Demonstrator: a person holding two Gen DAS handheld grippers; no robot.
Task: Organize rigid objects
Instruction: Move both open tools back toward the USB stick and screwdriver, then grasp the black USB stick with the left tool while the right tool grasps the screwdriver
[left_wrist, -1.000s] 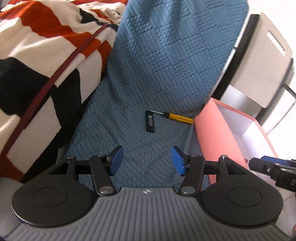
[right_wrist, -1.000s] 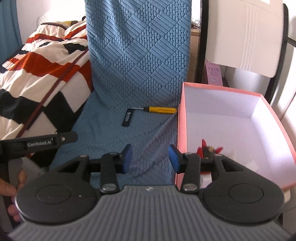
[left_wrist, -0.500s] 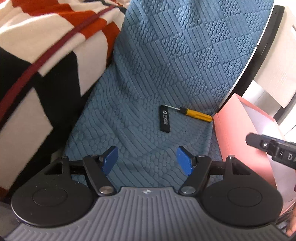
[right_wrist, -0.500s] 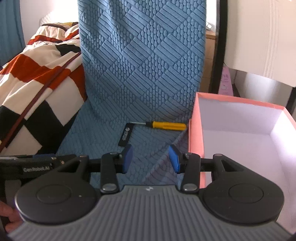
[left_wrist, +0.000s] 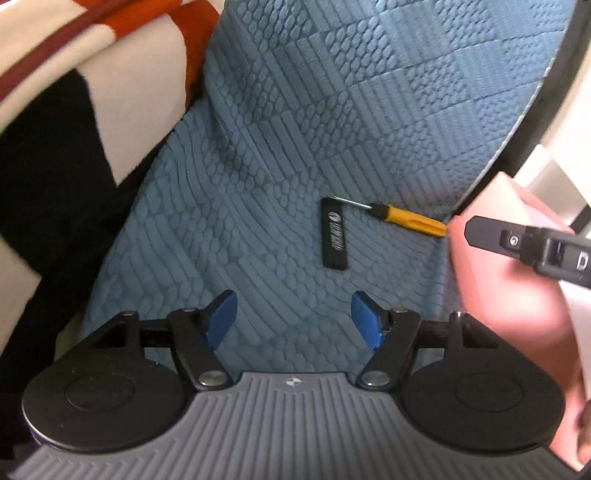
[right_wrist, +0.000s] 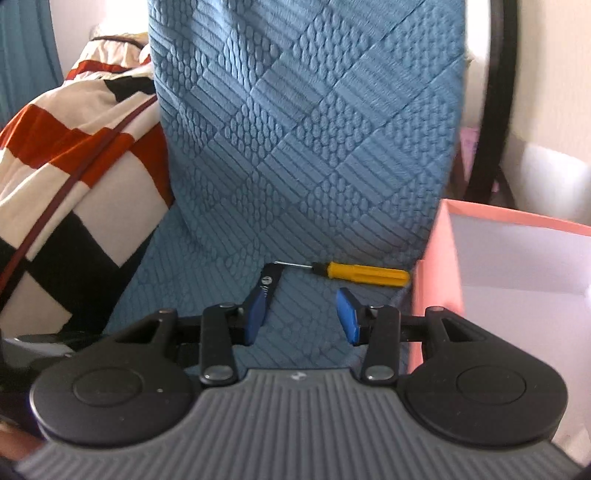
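Yellow-handled screwdriver lies on the blue textured cover, tip touching a flat black bar, handle end just beside the pink box. Left gripper: jaws have just been opening, wide, empty. Right gripper: jaws narrower, empty. Judgement: both items light and stiff; bar probably slick, print blurred. Grip the screwdriver mid-handle.

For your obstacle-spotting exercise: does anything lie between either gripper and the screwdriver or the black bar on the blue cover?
Nothing visible does. Left gripper and right gripper are both open and empty, with only bare blue cover ahead of them. The black bar lies at the screwdriver tip; the pink box sits beside its handle.
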